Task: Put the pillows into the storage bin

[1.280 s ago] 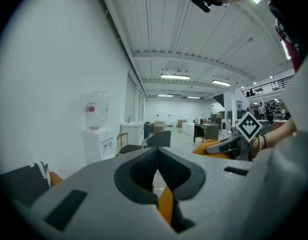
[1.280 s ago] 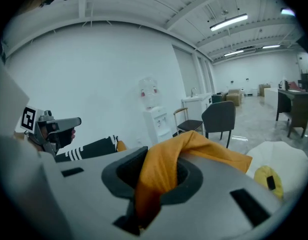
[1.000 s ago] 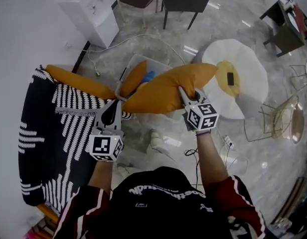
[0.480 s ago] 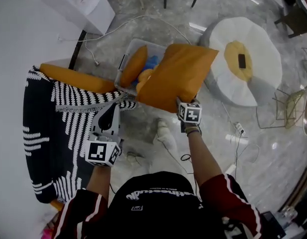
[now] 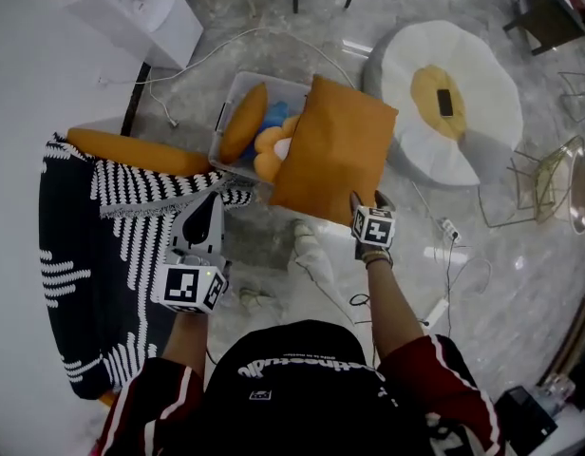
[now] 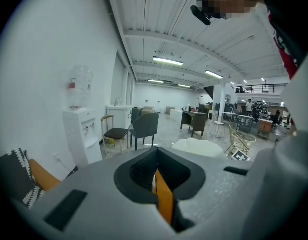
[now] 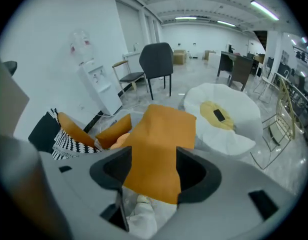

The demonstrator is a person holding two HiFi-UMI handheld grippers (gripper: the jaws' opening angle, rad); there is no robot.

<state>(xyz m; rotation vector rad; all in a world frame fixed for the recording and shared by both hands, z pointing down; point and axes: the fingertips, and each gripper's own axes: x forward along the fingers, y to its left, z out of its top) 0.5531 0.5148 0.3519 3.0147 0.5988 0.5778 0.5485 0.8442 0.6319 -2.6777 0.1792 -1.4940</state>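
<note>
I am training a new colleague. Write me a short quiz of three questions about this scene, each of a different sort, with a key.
1. True or false: the storage bin is empty.
2. Which gripper is at the lower edge of the large orange pillow? A) left gripper B) right gripper
3. Fill in: the left gripper's jaws are ____.
Key: 1 false: a smaller orange pillow is inside. 2 B: its jaws have just been opening, with the pillow's edge between them. 3 shut.
</note>
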